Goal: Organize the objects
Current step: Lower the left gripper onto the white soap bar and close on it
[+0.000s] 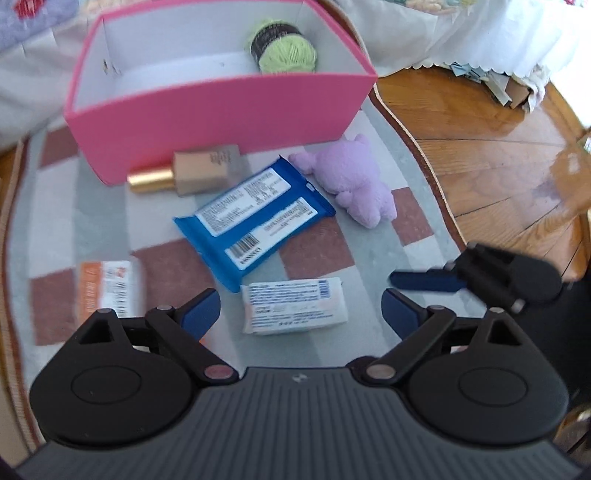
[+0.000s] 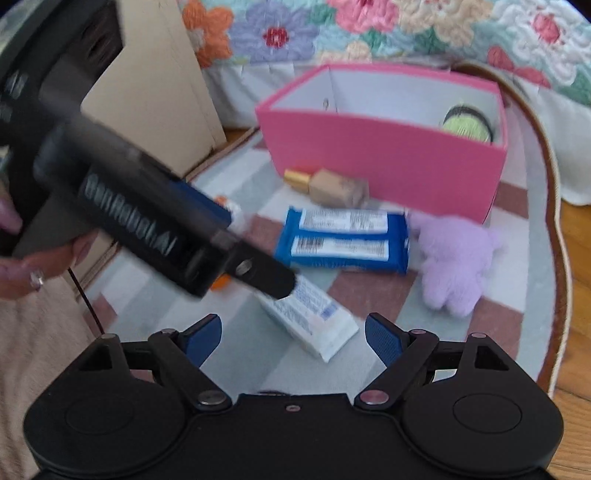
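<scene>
A pink box (image 1: 221, 122) stands on a checked rug and holds a green yarn ball (image 1: 284, 48). In front of it lie a beige bottle with a gold cap (image 1: 192, 173), a blue wipes pack (image 1: 255, 214), a purple plush toy (image 1: 351, 181), a white packet (image 1: 295, 306) and an orange-white packet (image 1: 107, 288). My left gripper (image 1: 301, 312) is open, with the white packet between its fingers. My right gripper (image 2: 293, 338) is open just before the white packet (image 2: 314, 321); it also shows in the left wrist view (image 1: 424, 280). The box (image 2: 384, 162), yarn (image 2: 467, 123), wipes (image 2: 347, 240) and plush (image 2: 454, 262) show in the right wrist view.
The rug (image 1: 66, 206) has a curved brown border, with wooden floor (image 1: 498, 147) to the right. A floral quilt (image 2: 369, 29) and white cloth hang behind the box. A beige cardboard piece (image 2: 162, 81) stands at the left. The left gripper's body (image 2: 129, 206) crosses the right wrist view.
</scene>
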`<state>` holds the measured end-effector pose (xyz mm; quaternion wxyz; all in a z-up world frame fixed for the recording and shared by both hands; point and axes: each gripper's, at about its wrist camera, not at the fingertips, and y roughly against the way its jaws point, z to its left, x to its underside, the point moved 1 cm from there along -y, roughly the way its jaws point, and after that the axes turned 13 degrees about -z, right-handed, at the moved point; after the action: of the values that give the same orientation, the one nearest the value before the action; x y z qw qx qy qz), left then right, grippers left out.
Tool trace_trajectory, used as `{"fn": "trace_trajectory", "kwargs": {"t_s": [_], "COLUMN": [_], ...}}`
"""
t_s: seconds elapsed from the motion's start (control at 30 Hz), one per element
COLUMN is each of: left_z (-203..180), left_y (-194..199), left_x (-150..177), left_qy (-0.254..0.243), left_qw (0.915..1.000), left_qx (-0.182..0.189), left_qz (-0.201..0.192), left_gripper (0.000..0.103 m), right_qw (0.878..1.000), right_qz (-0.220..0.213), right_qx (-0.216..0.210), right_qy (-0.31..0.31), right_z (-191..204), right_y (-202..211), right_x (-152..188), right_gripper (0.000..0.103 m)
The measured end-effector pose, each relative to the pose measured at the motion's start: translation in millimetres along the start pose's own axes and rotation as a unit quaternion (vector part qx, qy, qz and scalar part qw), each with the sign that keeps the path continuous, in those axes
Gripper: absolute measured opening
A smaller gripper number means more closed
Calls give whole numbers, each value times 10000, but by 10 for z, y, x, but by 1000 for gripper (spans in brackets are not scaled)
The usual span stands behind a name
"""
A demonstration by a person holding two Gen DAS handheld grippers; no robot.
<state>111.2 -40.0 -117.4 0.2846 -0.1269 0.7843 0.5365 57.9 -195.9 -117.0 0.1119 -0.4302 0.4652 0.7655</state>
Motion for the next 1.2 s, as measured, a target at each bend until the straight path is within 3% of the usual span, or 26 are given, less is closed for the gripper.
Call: {"fn": "trace_trajectory", "kwargs": {"t_s": [0.3, 0.47, 0.53, 0.7, 0.83, 0.97, 1.03, 1.2], "left_z": [76, 127, 100, 149, 246, 320, 285, 179], "left_y": [-325, -362, -340, -313, -348, -451, -430, -357], "left_x": [125, 216, 243, 304, 314, 361, 366, 400], "left_qy": [315, 774, 778, 1138, 1406, 1555, 1507, 1344], "left_qw": [9990, 9963, 9964, 9931, 9900, 9875, 9884, 9907], "left_qx": [-43, 190, 190, 196, -3, -232, -179, -196], "left_qz": [329, 320, 284, 222, 104, 141, 78, -13], "left_gripper": [95, 80, 65, 52, 52, 52, 46, 40], "right_qw": [9982, 9984, 9983, 9979, 9971, 9953, 9957, 9953], "right_qz": [418, 464, 462, 377, 310, 201, 186, 137], "right_qx": [61, 59, 153, 471, 683, 943, 911, 958], "right_qy": [-419, -329, -321, -241, -130, 40, 49, 108], "right_z": [-31, 20, 34, 41, 18, 13, 7, 23], "right_y": [-303, -366, -378, -372, -395, -385, -358, -283], "right_x": [171, 178, 182, 200, 219, 215, 214, 216], "right_gripper": [88, 88, 88, 88, 86, 60, 50, 46]}}
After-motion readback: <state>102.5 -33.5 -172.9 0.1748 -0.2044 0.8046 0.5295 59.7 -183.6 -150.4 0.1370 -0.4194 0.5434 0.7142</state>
